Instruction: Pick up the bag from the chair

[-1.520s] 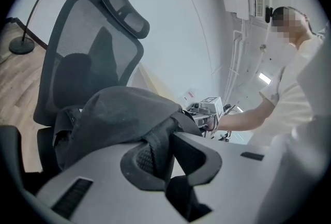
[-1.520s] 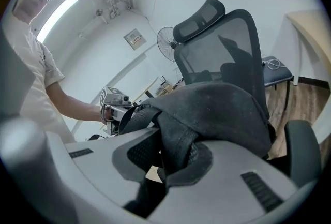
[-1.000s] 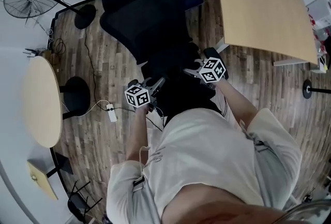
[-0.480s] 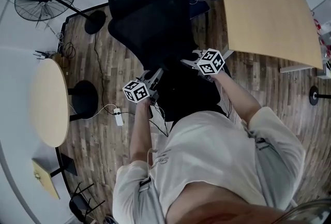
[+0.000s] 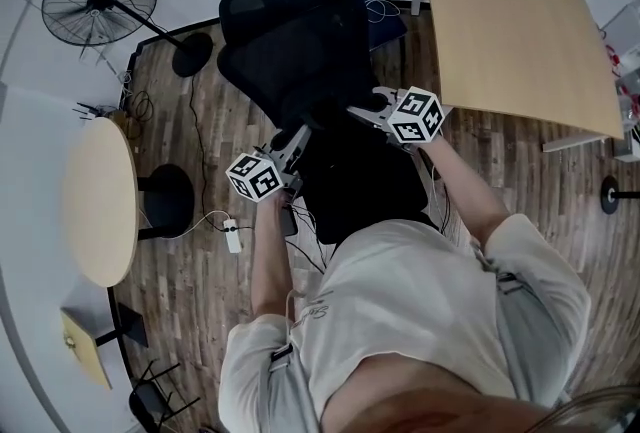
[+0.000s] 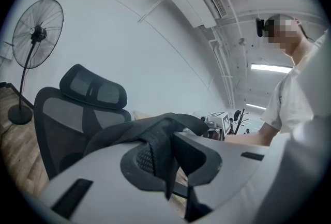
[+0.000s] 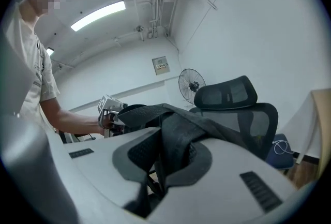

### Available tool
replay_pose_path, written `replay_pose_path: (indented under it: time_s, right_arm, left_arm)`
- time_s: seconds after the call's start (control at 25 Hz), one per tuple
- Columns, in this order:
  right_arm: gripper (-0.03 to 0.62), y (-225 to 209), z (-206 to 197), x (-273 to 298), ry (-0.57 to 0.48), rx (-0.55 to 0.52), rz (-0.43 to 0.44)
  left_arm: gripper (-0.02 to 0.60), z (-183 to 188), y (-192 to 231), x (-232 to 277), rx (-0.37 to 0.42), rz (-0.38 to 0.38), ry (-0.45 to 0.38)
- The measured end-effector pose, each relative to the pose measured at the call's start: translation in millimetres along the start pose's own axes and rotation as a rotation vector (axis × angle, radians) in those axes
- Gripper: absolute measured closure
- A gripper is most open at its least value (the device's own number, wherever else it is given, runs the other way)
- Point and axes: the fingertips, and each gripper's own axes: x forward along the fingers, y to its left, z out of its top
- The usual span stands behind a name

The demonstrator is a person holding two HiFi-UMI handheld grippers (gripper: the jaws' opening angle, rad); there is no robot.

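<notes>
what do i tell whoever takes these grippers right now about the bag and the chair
The left gripper is shut on a black strap of the bag.
The right gripper is shut on the bag's fabric too.
The bag hangs dark between the two grippers, on the near side of the black office chair.
Done: both grips are made and the strap is raised.
Left: I can't tell whether the bag's bottom has cleared the chair. Lift it up and away with both grippers shut.

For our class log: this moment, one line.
left gripper: shut on bag | right gripper: shut on bag | chair: behind bag
</notes>
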Motion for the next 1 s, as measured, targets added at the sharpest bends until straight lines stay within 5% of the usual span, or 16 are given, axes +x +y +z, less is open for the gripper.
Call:
replay_pose_path:
  time_s: [0.64, 1.0]
  right_arm:
    - [0.569, 33, 123, -12, -0.114, -0.219, -0.047]
    - [0.569, 51, 157, -23, -0.185, -0.279, -0.061]
  left_arm:
    - [0.528, 111, -41, -21, 0.205, -0.046, -0.106]
    - [0.528, 144, -63, -28, 0.301, -0.062, -0.130]
